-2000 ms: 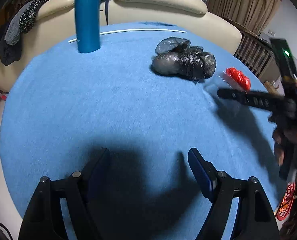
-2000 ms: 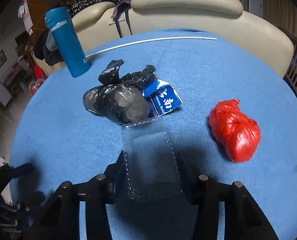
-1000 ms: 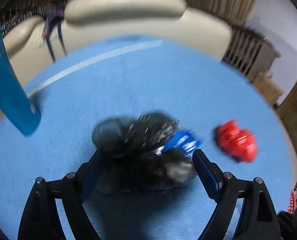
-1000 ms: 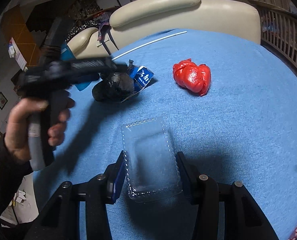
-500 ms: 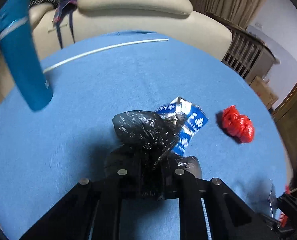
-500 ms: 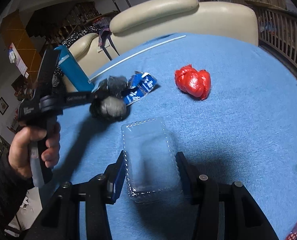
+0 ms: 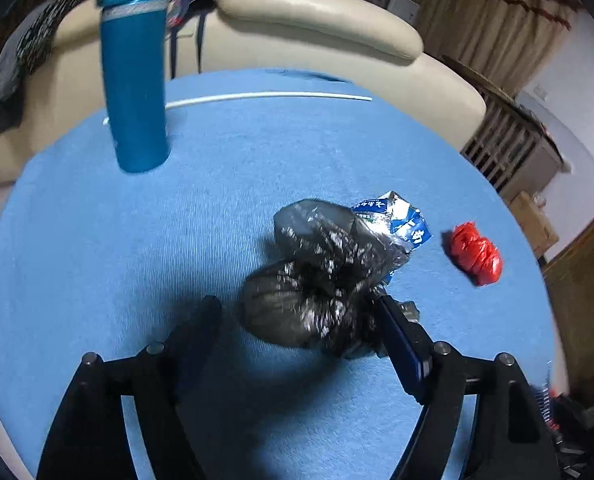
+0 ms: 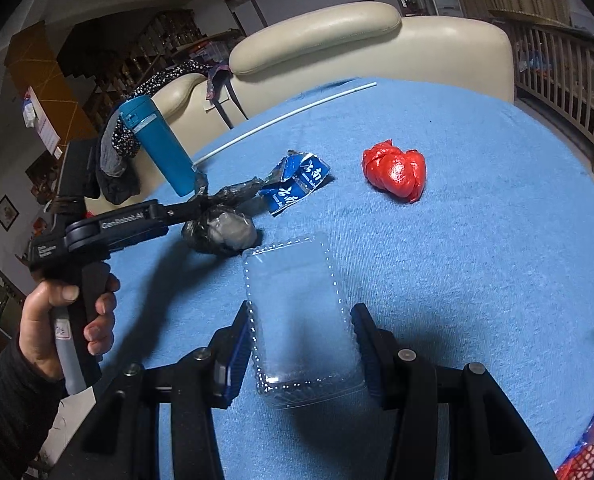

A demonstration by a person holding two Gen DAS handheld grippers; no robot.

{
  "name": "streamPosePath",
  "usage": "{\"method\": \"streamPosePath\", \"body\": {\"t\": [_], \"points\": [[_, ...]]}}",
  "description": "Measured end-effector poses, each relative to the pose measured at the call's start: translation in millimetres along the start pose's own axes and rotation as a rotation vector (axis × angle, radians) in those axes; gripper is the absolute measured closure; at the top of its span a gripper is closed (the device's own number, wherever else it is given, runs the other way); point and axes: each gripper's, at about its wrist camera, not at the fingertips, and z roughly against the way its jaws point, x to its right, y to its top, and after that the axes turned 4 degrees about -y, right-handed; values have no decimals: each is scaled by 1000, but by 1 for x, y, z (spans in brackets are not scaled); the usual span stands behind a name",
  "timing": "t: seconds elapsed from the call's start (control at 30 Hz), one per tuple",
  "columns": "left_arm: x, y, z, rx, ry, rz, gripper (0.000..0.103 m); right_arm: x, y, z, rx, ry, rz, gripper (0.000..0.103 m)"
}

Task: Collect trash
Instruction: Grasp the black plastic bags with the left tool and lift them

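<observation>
A crumpled black plastic bag [image 7: 317, 280] lies on the blue tablecloth [image 7: 97, 240], against a torn blue-and-white carton [image 7: 401, 220]. My left gripper [image 7: 297, 312] is open with the bag between its fingers, close to the right finger. The bag [image 8: 221, 228], the carton [image 8: 297, 184] and the left gripper [image 8: 193, 204] also show in the right wrist view. A red plastic bag [image 7: 473, 252] [image 8: 395, 174] lies apart to the right. My right gripper [image 8: 301, 320] is shut on a clear plastic clamshell box [image 8: 297, 312] and holds it above the table.
A tall blue bottle [image 7: 135, 80] [image 8: 161, 148] stands at the back left, with a thin white rod [image 7: 265, 97] behind it. A cream sofa [image 7: 317, 12] with clothes on it wraps the far table edge. A red mesh basket [image 8: 593, 436] sits at the lower right.
My left gripper was shut on the black bag half a second ago and has opened; the bag now rests on the cloth between its fingers. The right gripper still holds the clear box.
</observation>
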Motion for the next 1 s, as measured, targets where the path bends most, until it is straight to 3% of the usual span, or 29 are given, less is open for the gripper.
{"method": "streamPosePath", "body": {"t": [0.13, 0.37, 0.43, 0.67, 1.0], "points": [[7, -3, -3, -21, -49, 70, 20, 1, 0, -6, -8, 3, -8, 52], [17, 3, -46, -64, -21, 159, 17, 7, 2, -7, -15, -1, -14, 52], [12, 2, -56, -85, -68, 169, 53, 11, 1, -7, -18, -3, -21, 52], [16, -3, -42, -84, -48, 92, 60, 17, -2, -4, -15, 1, -42, 52], [33, -38, 17, 2, 85, -97, 60, -6, -8, 22, 32, 24, -21, 52]]}}
